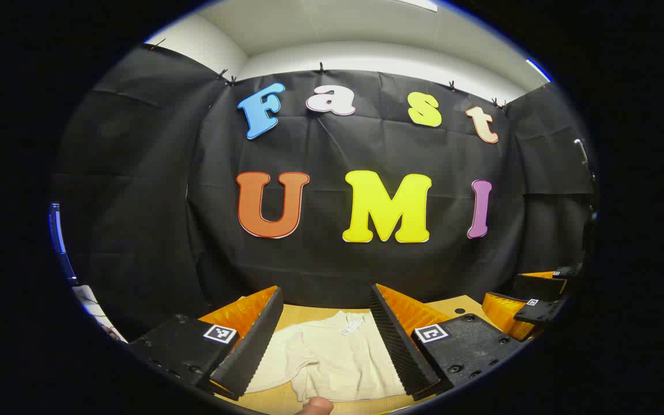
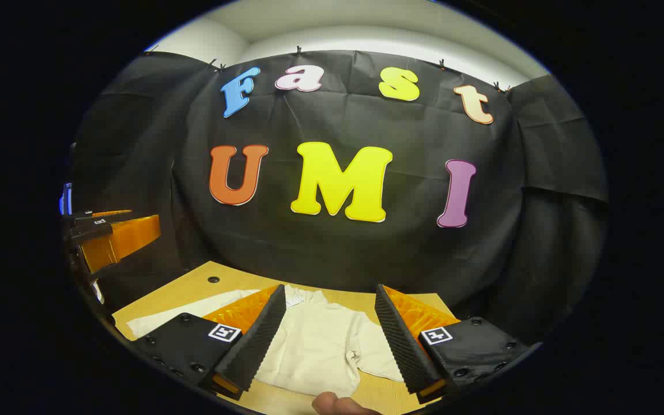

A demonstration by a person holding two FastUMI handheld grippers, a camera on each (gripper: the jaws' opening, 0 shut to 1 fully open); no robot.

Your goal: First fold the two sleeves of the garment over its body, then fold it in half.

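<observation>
Left gripper view: garment (image 1: 332, 357) lies flat on worktop (image 1: 459, 304), below and ahead of left gripper (image 1: 326, 340), between its spread fingers, nothing held. Right gripper view: right gripper (image 2: 329, 346) likewise released above garment, sleeve (image 2: 375, 354) just inside its right finger. Black cloth wall close behind worktop.

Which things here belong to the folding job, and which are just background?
For the job:
- cream garment, spread on the table
- left gripper, fingers open above it
- right gripper, fingers open above it

Background:
- wooden table
- small round hole in the table top
- black cloth wall
</observation>
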